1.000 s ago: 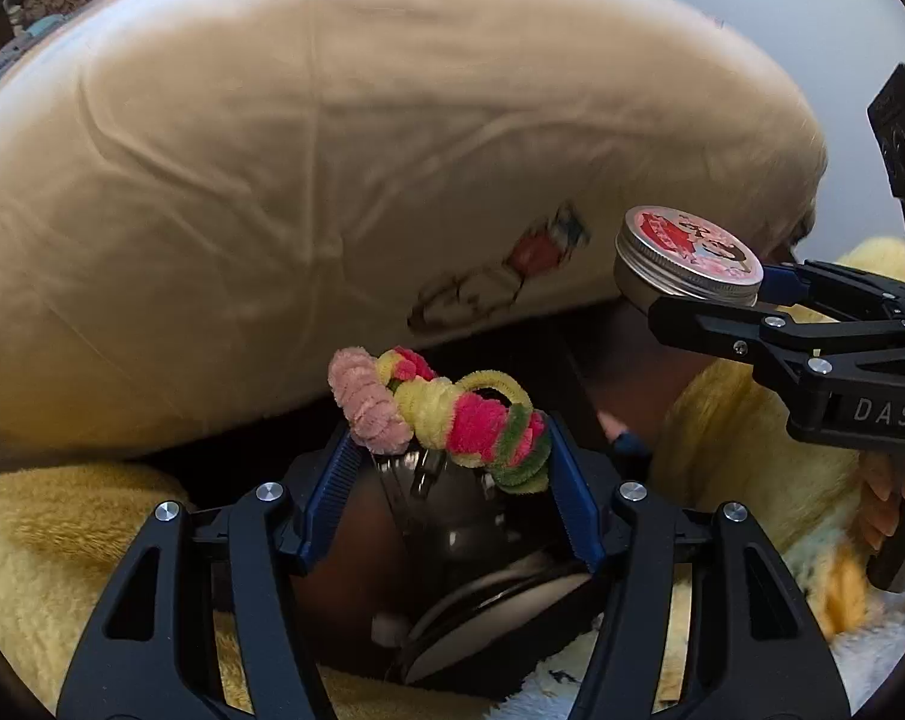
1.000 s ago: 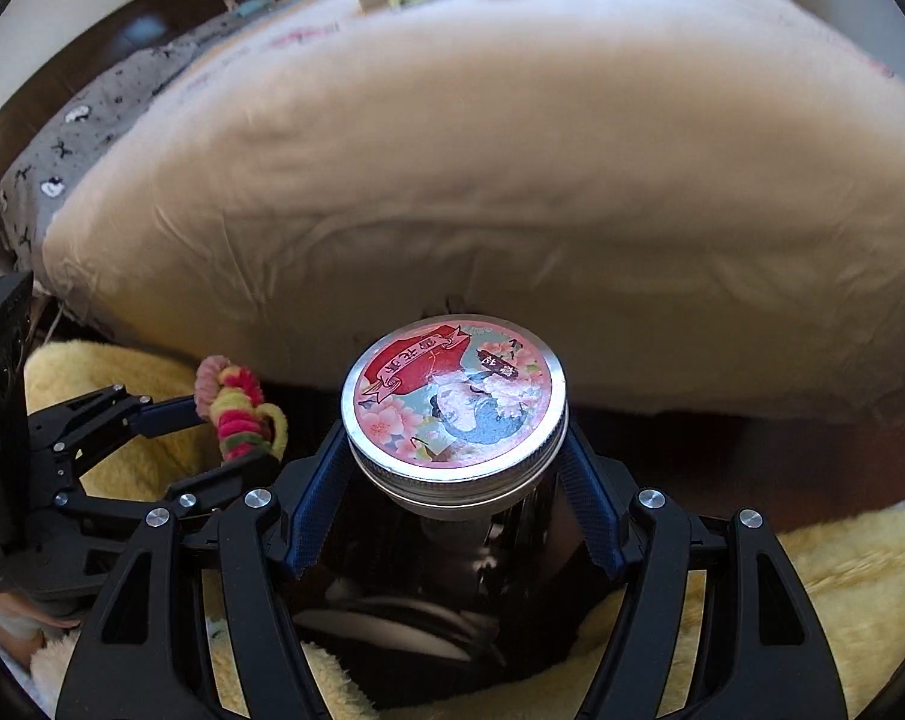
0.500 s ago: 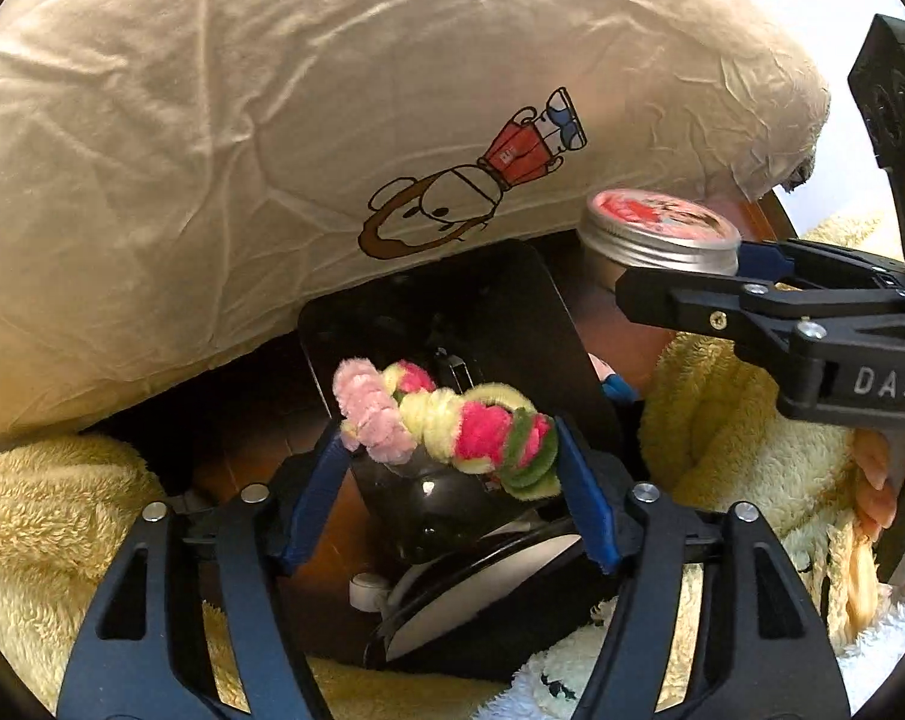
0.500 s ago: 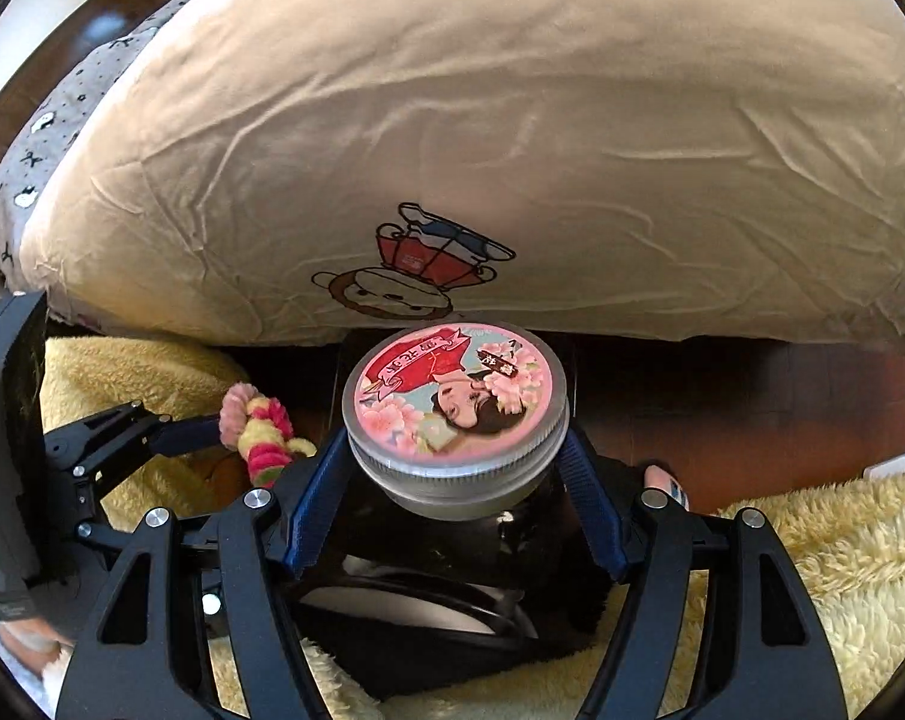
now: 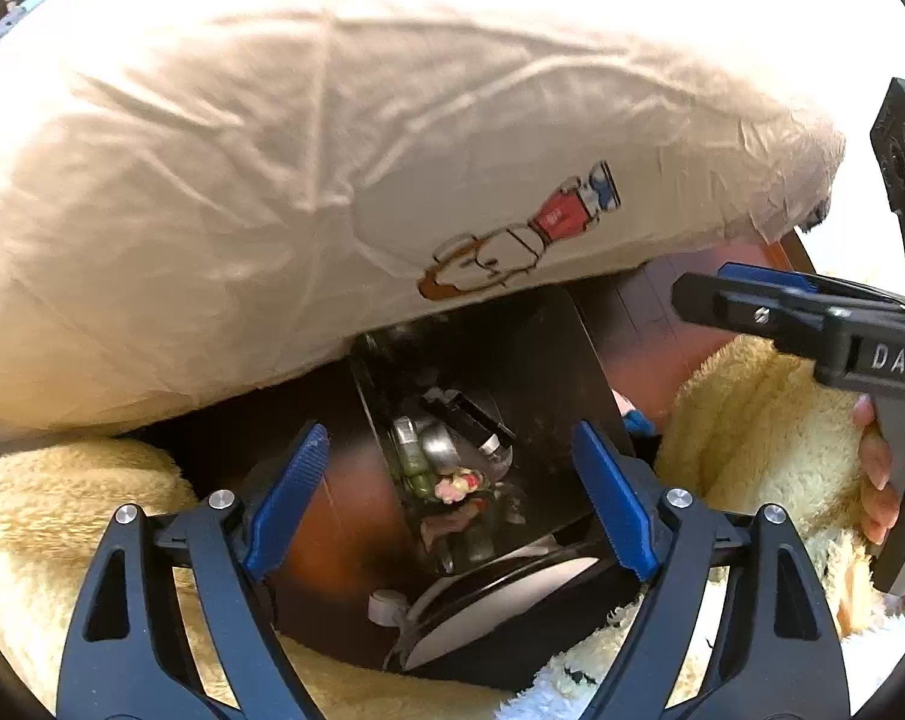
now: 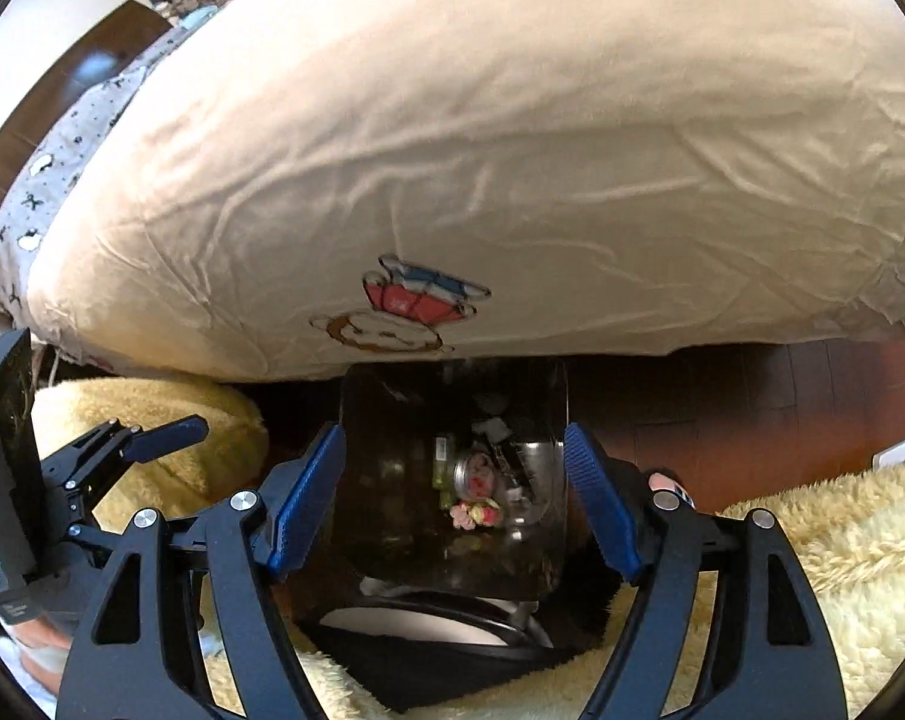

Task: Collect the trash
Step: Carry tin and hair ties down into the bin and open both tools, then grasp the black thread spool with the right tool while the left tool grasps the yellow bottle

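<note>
Both grippers are held over a dark bin (image 6: 452, 480) that stands on the floor against the edge of a bed. The left gripper (image 5: 452, 498) is seen with its blue fingers (image 5: 284, 498) spread wide, nothing between them; its jaws have just been opening. The right gripper (image 6: 452, 498) is likewise released and empty, its jaws having just been opening too. Down inside the bin a pink, yellow and green fuzzy ring (image 6: 476, 515) is seen lying just beside a round metal tin (image 6: 479, 474) with a red-and-pink picture lid, among other small items (too dim to be told apart). A cream bed cover (image 6: 512, 150) printed with a cartoon figure (image 6: 404, 315) overhangs the bin, and a fluffy yellow blanket (image 6: 812, 540) lies on both sides. A hand (image 5: 878, 480) is seen on the right gripper's handle.
</note>
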`<state>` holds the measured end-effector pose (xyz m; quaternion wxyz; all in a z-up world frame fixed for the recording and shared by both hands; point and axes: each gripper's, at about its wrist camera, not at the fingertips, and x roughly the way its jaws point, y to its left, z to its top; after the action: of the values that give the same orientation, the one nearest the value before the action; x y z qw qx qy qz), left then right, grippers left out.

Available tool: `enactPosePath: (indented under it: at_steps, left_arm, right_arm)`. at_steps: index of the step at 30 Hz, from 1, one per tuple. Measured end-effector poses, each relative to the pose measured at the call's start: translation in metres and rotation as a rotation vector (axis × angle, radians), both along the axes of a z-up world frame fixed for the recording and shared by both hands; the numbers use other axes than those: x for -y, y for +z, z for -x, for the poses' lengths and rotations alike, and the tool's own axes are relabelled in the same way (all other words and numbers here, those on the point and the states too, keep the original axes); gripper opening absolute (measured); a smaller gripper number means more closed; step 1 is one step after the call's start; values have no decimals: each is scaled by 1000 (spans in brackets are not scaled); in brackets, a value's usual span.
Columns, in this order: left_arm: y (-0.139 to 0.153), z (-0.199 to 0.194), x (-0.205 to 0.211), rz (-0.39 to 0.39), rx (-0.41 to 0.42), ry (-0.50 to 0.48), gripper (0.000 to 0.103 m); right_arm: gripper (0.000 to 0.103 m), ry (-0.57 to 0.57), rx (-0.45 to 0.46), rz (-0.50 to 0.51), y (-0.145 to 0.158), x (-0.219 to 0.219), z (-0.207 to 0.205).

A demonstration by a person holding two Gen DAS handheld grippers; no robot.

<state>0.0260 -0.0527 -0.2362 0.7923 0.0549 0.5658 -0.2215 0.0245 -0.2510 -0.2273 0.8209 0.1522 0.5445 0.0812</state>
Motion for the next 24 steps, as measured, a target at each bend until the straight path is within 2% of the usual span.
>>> enactPosePath:
  at_steps: [4, 11, 14, 24]
  left_arm:
    - [21, 0, -11, 16, 44, 22, 80]
    - [71, -24, -30, 23, 191, 99, 81]
    - [92, -40, -40, 18, 259, 144, 82]
    - [123, -96, -53, 14, 364, 223, 82]
  right_arm:
    - [76, -12, 76, 43, 26, 8, -2]
    - [76, -30, 247, 123, 88, 21, -29]
    - [76, -24, 300, 159, 105, 19, -47]
    - [75, -9, 384, 170, 121, 8, -121]
